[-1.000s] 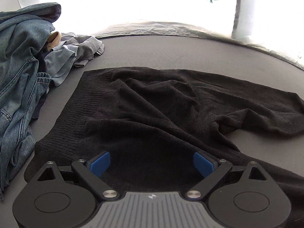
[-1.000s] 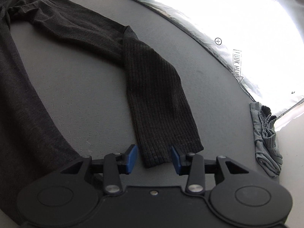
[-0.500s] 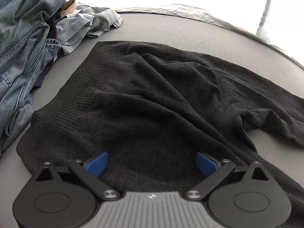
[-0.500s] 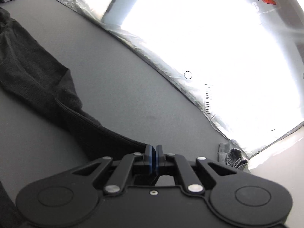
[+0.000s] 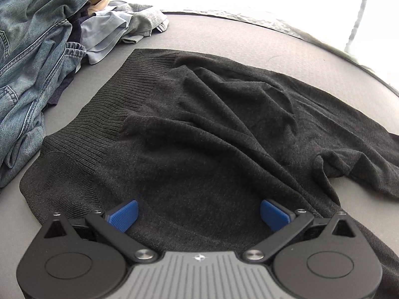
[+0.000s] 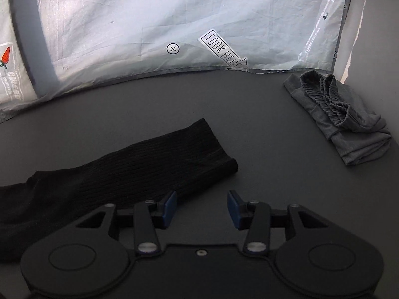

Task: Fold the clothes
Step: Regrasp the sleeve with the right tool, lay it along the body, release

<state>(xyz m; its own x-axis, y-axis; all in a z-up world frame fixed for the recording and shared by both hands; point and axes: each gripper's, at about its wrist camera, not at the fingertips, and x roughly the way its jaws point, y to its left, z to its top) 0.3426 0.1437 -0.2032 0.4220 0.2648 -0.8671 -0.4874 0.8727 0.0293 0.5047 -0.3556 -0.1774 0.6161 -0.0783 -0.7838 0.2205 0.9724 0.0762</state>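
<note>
A black knit sweater (image 5: 212,129) lies spread on the grey table, its ribbed hem toward the upper left and folds across its body. My left gripper (image 5: 199,214) hovers over the sweater's near part, jaws wide open and still spreading, nothing between the blue pads. In the right wrist view the sweater's ribbed sleeve (image 6: 139,174) lies flat, its cuff end pointing right. My right gripper (image 6: 202,208) sits just right of the sleeve, jaws opening, with only bare table between the pads.
A heap of blue denim (image 5: 32,57) and light grey clothes (image 5: 117,30) fills the left side. A folded grey garment (image 6: 341,114) rests at the far right. A white printed sheet (image 6: 174,25) borders the table's far edge.
My right gripper closed on the sleeve cuff, carried it sideways while rolling, then let go; the sleeve now lies flat to the left. The left gripper stayed over the sweater and widened slightly.
</note>
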